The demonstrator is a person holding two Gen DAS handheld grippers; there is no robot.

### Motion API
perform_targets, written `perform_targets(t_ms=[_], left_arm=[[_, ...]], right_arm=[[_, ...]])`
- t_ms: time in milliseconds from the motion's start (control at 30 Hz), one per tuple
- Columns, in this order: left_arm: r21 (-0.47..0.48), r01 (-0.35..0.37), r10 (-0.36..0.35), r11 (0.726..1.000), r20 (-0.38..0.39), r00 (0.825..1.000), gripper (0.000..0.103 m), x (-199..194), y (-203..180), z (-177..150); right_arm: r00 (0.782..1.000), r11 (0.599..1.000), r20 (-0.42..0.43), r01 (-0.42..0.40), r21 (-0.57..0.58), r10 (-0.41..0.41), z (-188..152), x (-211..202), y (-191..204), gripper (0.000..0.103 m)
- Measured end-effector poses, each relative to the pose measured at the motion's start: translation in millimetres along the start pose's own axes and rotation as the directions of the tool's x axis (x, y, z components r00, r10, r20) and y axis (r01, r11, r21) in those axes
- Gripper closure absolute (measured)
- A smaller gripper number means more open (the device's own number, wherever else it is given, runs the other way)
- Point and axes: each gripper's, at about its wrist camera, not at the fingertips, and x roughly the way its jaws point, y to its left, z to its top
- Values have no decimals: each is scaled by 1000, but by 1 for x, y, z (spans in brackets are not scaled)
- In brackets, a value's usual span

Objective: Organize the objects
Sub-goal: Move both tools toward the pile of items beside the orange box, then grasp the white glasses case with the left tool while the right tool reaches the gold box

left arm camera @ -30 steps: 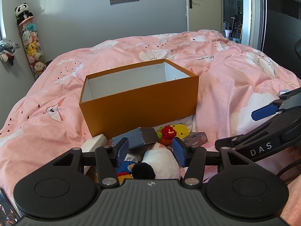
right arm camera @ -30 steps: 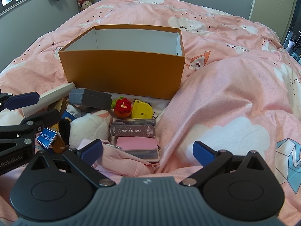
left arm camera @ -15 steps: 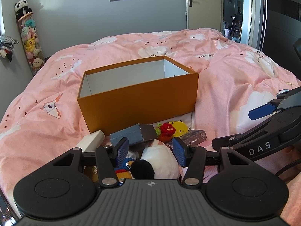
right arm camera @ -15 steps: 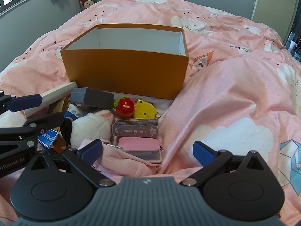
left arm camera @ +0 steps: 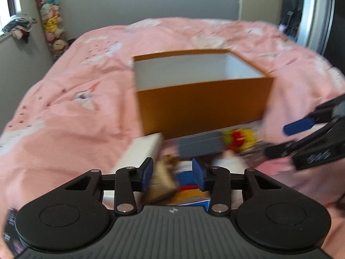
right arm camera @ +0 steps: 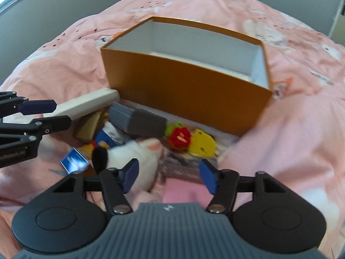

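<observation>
Pink duvet point(left arm camera: 64, 116) with white cloud and bird prints covers the bed, rumpled into a high fold on the right side in the right wrist view. Orange box point(right arm camera: 185, 86), open top, white inside, nothing visible in it, sits on the duvet mid-bed. Clutter pile lies just in front of its near wall: long white box point(right arm camera: 86, 105) angled at the left, grey box point(right arm camera: 138, 120) beside it, red crochet toy point(right arm camera: 179, 138) touching a yellow piece point(right arm camera: 202, 143), white plush point(right arm camera: 133, 157) with a black ear, small blue card point(right arm camera: 74, 160), dark photo-card box point(right arm camera: 183, 168), pink case point(right arm camera: 185, 194) nearest the camera. Left tool point(left arm camera: 172, 174) hovers low over the pile's left part, jaws apart, nothing between them; the brown and blue items under it are too blurred to name. Right tool point(right arm camera: 169, 176) hovers over the plush and photo-card box, jaws spread wide, gripping nothing. Room: grey walls, tall clear tube of stacked plush toys point(left arm camera: 50, 21) in the far left corner, window ledge with bundled cloth point(left arm camera: 19, 27) at left, door point(left arm camera: 258, 0) and dark doorway far right. Both views motion-blurred.
</observation>
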Motion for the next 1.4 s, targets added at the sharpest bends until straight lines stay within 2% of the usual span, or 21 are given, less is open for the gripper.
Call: perform_targets(t_ms=[100,233,333,433,467,533,600,767,900,967,1033,1133,1200,1267,1333,1400], left_arm=[[26,-49,50,998,-47,998,54,11,14,5],[134,-62,80,989,-130,988,53,32,16,7],[270,-89,139,959,-173,975,52,49,6,3],[382,-72,167,921,-221,961,52,63,0,-5],[412,-77,183,908,-224,957,50,66,-1,-8],[459,-73,190,886,-216,958,53,69,-2,-10],[444,-39,155,895,-227,961,57,67,4,-8],[306,27,59,952,-267,962,68,57,35,13],[245,58,20,968,-304,952,69,55,54,28],[249,59,24,967,-318,948,67,56,59,32],[294,23,71,955,-303,950,65,57,61,35],[378,-80,188,922,-257,948,66,60,63,42],[435,-101,228,895,-249,941,66,64,64,44],[437,-65,205,897,-281,938,66,70,70,47],[414,-17,150,910,-290,945,66,71,76,52],[408,27,107,912,-303,947,54,67,78,55]], right_arm=[[999,999,-4,-45,-16,45,20,10,6,48],[998,995,4,-61,-73,62,44,27,22,48],[998,994,-1,-60,-94,60,57,40,28,48],[997,991,-13,-79,-106,78,62,50,31,48],[996,989,-13,-92,-111,91,63,52,31,48],[992,984,-4,-123,-126,124,64,55,32,48],[989,978,7,-145,-147,148,66,55,34,48],[981,967,-10,-190,-172,192,75,64,38,48],[976,956,-31,-218,-195,216,83,74,46,48],[974,951,-36,-226,-211,224,87,78,52,48],[972,946,-39,-233,-227,230,91,82,58,48],[966,940,-64,-260,-223,252,97,91,63,52],[959,936,-83,-282,-211,270,100,97,65,54],[951,925,-100,-309,-220,294,102,102,70,54],[942,908,-125,-333,-255,311,102,105,76,54],[933,882,-149,-358,-306,327,101,107,84,54]])
